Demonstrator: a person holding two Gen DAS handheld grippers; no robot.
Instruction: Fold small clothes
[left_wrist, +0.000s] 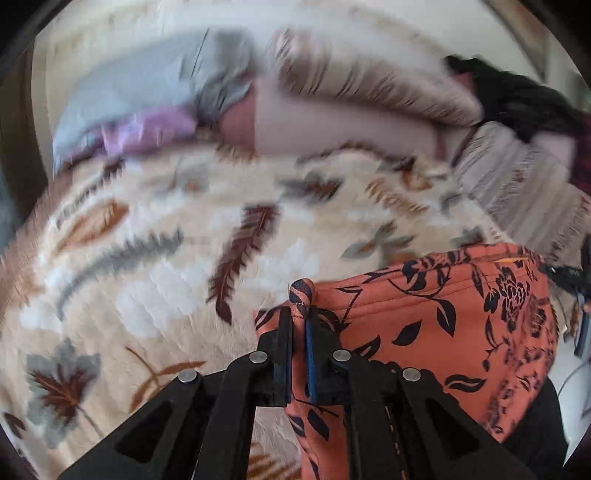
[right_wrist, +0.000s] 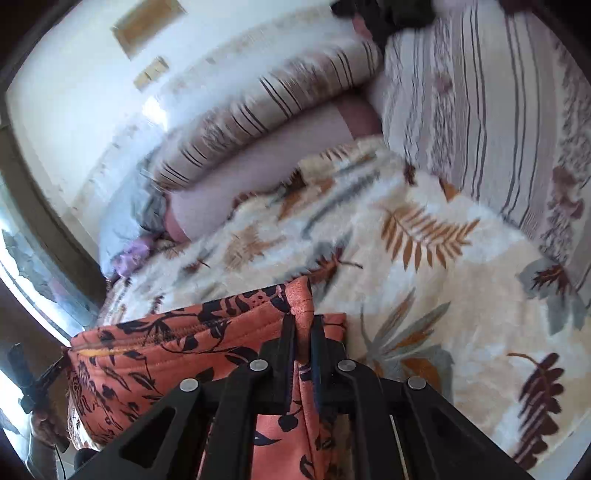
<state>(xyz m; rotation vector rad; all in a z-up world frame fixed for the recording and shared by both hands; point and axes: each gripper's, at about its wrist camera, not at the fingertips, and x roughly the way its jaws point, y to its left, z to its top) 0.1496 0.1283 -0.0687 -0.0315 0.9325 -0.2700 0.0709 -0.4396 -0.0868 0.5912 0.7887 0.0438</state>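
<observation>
The left tool and right tool each clench an upper corner of the orange floral garment, holding it stretched between them above the leaf-print blanket on the bed, likely to lay it flat for folding.

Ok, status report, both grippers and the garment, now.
Left gripper shut on orange floral garment. Right gripper shut on its other corner. Garment stretched between them above leaf-print blanket. Nothing blocking.

You've got a bed w/ leaf-print blanket, striped pillows at its far edge, white wall behind, bright window left.
</observation>
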